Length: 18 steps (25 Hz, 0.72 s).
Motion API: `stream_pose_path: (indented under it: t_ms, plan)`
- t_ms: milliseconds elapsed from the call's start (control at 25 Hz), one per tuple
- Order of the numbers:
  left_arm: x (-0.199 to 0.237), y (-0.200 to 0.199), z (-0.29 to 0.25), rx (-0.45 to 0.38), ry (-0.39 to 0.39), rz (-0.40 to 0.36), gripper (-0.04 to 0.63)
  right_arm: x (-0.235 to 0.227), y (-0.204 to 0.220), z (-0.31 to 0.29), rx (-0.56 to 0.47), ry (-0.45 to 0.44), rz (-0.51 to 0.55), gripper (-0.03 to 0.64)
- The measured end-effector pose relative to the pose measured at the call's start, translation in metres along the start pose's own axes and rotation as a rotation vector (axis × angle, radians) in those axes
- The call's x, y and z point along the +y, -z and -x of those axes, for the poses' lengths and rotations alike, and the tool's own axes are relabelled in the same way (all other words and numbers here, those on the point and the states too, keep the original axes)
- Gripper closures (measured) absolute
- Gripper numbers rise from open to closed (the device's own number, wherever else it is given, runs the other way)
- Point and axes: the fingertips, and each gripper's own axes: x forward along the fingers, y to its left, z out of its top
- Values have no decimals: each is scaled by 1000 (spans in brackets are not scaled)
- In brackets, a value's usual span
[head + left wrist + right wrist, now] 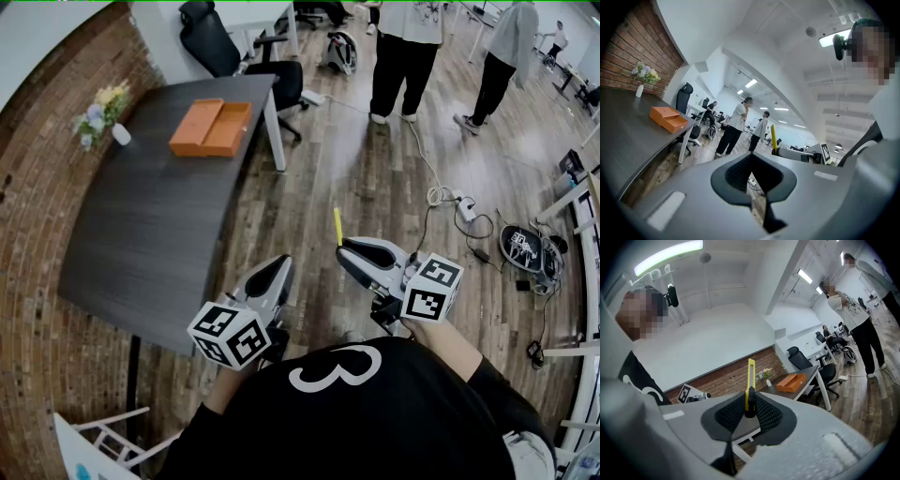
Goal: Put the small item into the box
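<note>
The right gripper (pixel 347 251) is clamping a yellow cutter (pixel 337 226), well apart from the box (pixel 211 127) on the table (pixel 141 225). Beside it, the left gripper (pixel 277 269) is sitting with jaws together, empty.

The head camera looks steeply down past the wearer's chest onto the left gripper (pixel 279 267) and right gripper (pixel 345 253). Each gripper's camera sits close behind its own jaws, facing roughly level, I think. All three views share the dark table (pixel 141 216) and orange box (pixel 211 127), well off.
</note>
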Motion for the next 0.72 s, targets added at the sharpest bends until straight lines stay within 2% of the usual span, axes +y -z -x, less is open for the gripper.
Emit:
stream_pose_path:
  t_ms: [360,720]
  plan:
    - [-11,4,-17,-4,-22,-3,583,-14,-7,18,4,-1,4,552]
    - [-33,0,-60,-20,-40,-27,583,-51,-25,44,19,4,-5,551]
